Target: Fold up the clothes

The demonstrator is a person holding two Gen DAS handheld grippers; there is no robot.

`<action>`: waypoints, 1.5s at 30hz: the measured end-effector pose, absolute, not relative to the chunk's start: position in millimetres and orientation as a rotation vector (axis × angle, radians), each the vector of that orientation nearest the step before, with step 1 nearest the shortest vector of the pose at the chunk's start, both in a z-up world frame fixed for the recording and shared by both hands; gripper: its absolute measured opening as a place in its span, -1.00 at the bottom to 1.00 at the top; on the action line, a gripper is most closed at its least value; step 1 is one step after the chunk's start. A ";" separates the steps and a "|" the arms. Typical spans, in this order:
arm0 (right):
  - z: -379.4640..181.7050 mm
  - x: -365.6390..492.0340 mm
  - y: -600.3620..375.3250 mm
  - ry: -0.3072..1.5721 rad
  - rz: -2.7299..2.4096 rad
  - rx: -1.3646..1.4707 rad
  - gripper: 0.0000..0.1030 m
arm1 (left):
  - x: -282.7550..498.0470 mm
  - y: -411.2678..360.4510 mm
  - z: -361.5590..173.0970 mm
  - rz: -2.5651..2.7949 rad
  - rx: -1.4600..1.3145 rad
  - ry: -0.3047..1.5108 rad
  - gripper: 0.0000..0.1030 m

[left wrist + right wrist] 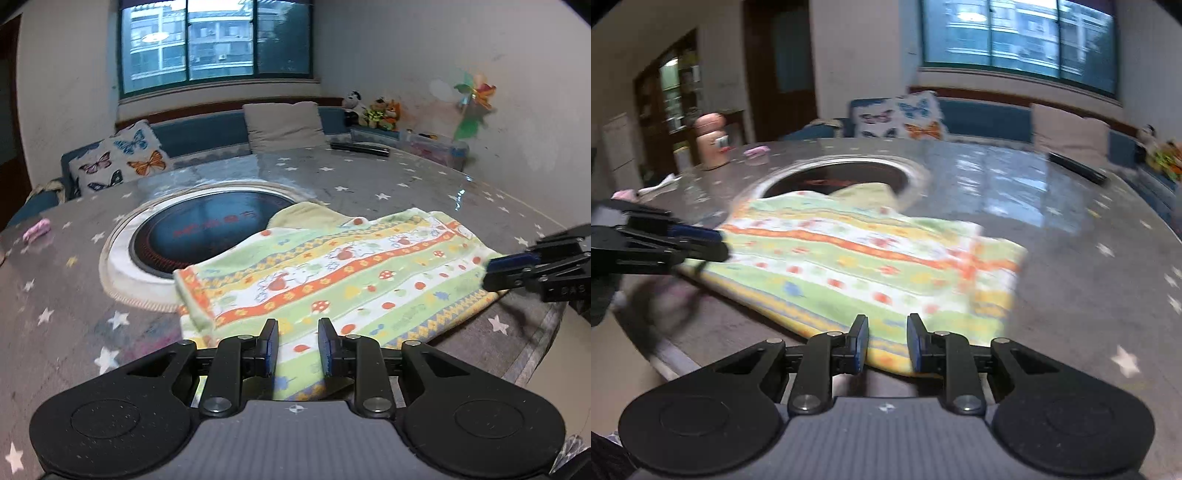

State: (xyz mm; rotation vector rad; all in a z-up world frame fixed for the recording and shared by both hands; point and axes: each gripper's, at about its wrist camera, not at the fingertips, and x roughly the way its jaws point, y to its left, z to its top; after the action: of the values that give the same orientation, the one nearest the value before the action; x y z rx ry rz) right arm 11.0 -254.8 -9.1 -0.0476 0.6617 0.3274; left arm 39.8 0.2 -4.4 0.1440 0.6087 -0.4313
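Left wrist view shows the left tool (297,345) low over the near edge of the desk (388,177), its jaws narrowly apart with the near hem of the striped cloth (332,269) running between and under them; the pads do not look pressed onto the fabric. Right wrist view shows the right tool (886,341) likewise parted a little over the cloth's (864,254) near edge, nothing pinched that I can see.

The cloth lies folded flat on the near part of the desk (1015,184), its far edge lapping over the round inset cooktop (207,236), with a yellow underlayer poking out there. Each tool appears side-on in the other's view, at opposite short ends of the cloth.

The step in hand looks like taking the two near corners for the next fold. To do it well, each tool should slide in low until all layers of the hem sit between the pads, close at matching points, then lift together so the stripes stay square.

Room is good: the far half of the desk is bare except a dark bar (360,148) near its far edge, and a small pink item (36,229) sits well off toward the left edge. The near rim is close, so the cloth could slip off if dragged back.
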 end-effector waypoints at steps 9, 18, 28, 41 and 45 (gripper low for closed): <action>2.2 31.7 -254.0 0.604 0.336 -0.008 -0.58 | 69.3 13.2 -2.6 -0.393 0.073 0.654 -0.49; -3.4 57.2 -267.9 0.643 0.294 0.026 -0.57 | 98.5 28.5 -0.8 -0.338 0.038 0.687 -0.50; -8.1 124.6 -257.7 0.670 0.285 0.012 -0.62 | 130.9 16.7 -4.3 -0.327 0.084 0.708 -0.50; -4.1 143.4 -248.9 0.681 0.309 0.019 -0.68 | 151.7 -15.3 2.6 -0.382 0.114 0.698 -0.48; -10.3 152.2 -239.1 0.708 0.316 0.002 -0.60 | 161.2 -19.8 -1.3 -0.378 0.112 0.717 -0.47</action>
State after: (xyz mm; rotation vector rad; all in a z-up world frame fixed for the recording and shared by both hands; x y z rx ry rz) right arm 152.2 -239.1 -10.3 0.0018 0.7077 0.3163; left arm 161.2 -19.8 -1.3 0.1119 0.7172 -0.3781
